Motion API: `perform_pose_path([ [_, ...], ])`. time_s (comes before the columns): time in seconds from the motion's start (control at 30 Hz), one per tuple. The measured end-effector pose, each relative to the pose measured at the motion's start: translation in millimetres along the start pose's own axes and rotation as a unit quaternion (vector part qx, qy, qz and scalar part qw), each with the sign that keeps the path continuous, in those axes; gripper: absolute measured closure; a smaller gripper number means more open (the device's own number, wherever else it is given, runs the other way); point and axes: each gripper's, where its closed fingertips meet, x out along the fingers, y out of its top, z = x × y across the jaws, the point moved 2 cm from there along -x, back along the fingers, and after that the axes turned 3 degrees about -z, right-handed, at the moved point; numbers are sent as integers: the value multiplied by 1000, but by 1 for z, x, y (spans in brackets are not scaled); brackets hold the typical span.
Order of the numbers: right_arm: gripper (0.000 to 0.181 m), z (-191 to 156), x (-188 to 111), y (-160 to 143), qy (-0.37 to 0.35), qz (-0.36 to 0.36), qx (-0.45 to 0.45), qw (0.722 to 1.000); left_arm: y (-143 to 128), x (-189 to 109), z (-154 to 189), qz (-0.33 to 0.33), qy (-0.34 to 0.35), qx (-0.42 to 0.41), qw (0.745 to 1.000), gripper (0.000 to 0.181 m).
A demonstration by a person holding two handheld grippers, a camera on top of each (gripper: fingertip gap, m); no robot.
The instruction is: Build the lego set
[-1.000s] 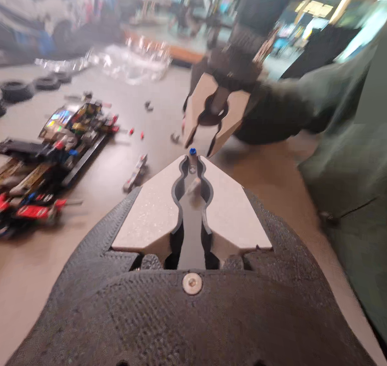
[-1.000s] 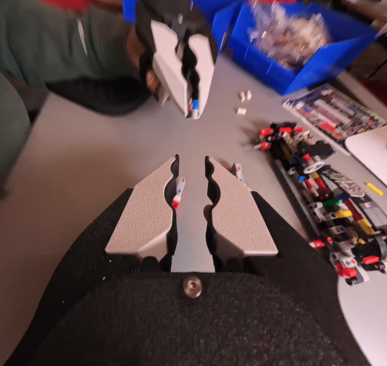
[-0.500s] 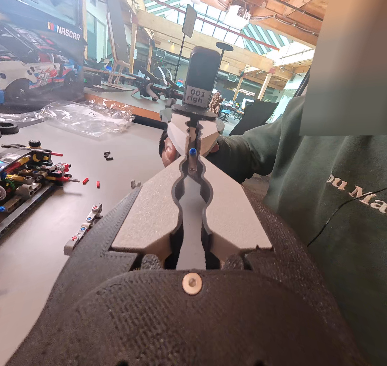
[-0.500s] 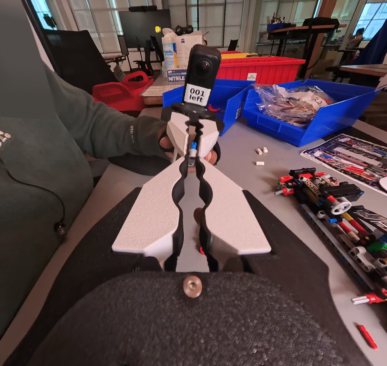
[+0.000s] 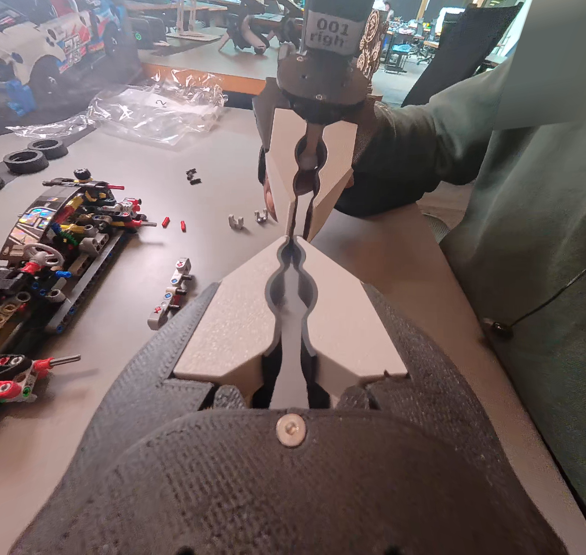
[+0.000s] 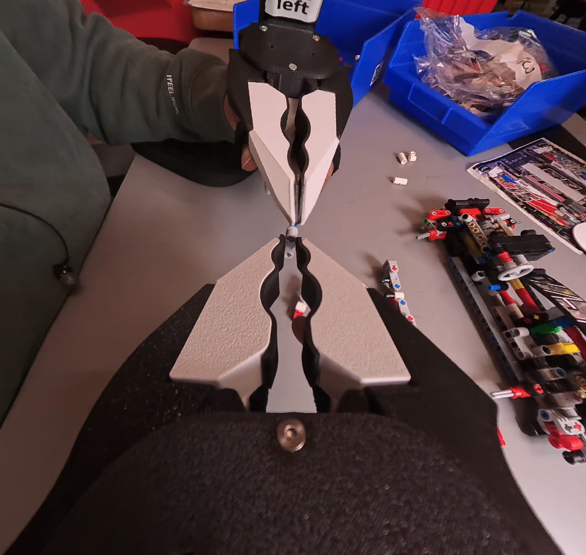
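Observation:
In the right wrist view my right gripper [image 6: 290, 242] is shut on a small grey lego piece [image 6: 289, 250] at its tips. A white and red bit [image 6: 299, 309] shows farther back in the gap. My left gripper [image 6: 296, 222] faces it tip to tip, shut on a blue pin [image 6: 292, 229] whose end touches the grey piece. In the left wrist view my left gripper [image 5: 291, 239] is shut and the right gripper [image 5: 298, 230] meets it from above; the pin is hidden there. The part-built lego car [image 5: 63, 238] lies at the left and also shows in the right wrist view [image 6: 507, 286].
A grey beam with pins [image 5: 171, 289] lies beside the car. Red pins [image 5: 173, 224], grey clips [image 5: 236, 222], tyres [image 5: 35, 155] and a plastic bag [image 5: 152, 111] are on the table. Blue bins [image 6: 475, 111], a booklet [image 6: 539, 187] and white bits [image 6: 402, 165] sit at the right. The grippers are tip to tip, or close to it. Left tips and right tips are each some 20 cm from the part-built lego car [image 5: 63, 238]. Look for it in the right wrist view [image 6: 540, 321] too.
Both grippers have tilted down toward the table and closed the gap between them. The blue pin now touches the grey piece in the right gripper.

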Motion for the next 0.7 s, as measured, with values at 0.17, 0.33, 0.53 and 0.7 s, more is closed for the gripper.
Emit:
perform_pose_path([
  [0.17, 176, 0, -3, 2, 1, 4, 2, 1000, 2, -3, 1, 10, -6, -5, 1000, 174],
  [0.33, 176, -2, 0, -3, 7, -10, -3, 1000, -7, 3, 4, -25, -8, 8, 1000, 177],
  [0.53, 176, 3, -12, 20, 3, 86, 16, 996, 16, -6, 4, 72, -28, -25, 997, 179],
  [0.7, 169, 4, -20, 36, 0, 154, 31, 988, 35, -13, 8, 164, -55, -48, 984, 179],
])
